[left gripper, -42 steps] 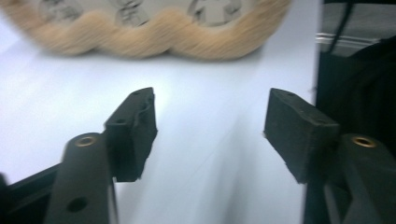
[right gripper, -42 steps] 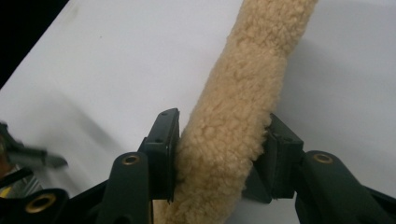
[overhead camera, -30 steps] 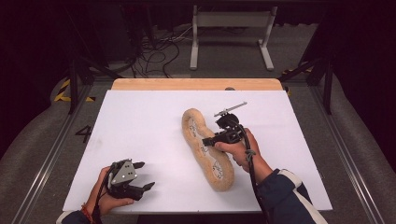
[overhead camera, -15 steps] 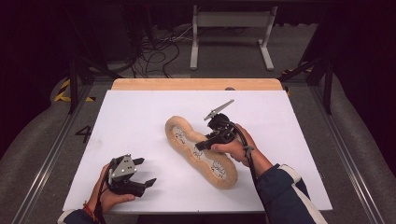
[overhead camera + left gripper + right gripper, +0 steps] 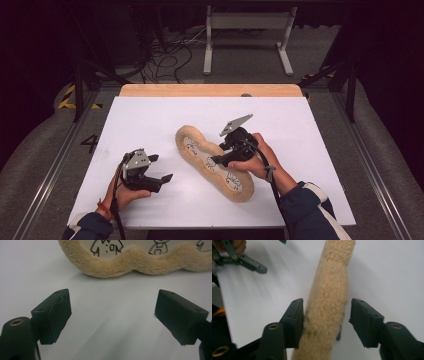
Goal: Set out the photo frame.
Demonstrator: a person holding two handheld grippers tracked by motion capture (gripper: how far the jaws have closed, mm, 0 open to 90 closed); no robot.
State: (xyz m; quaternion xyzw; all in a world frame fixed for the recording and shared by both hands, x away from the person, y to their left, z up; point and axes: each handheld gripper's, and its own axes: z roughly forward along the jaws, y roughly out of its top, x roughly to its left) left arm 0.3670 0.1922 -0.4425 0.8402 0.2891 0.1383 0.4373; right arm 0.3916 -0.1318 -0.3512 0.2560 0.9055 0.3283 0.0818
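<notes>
A long tan plush pad (image 5: pixel 196 150) with cartoon drawings on its pale face lies slantwise on the white board (image 5: pixel 150 115). My right gripper (image 5: pixel 216 160) straddles its fuzzy rim (image 5: pixel 329 295). The jaws have just been opening: one pad (image 5: pixel 293 320) still brushes the plush, while the other stands off it. My left gripper (image 5: pixel 161 167) sits left of the pad, pointing at its wavy edge (image 5: pixel 140 262). Its jaws (image 5: pixel 112 312) have also just been opening and stand wide with nothing between them. The left gripper (image 5: pixel 244 261) also appears at the top left of the right gripper view.
The white board rests on a wooden table whose far edge (image 5: pixel 210 90) shows. Metal rails (image 5: pixel 55 165) run along both sides. Cables (image 5: pixel 165 50) and a white stand (image 5: pixel 247 30) lie on the floor beyond.
The plush pad's far end has swung left and the pad now lies more slantwise. The right jaws have widened off the plush. The left gripper has moved right, toward the pad.
</notes>
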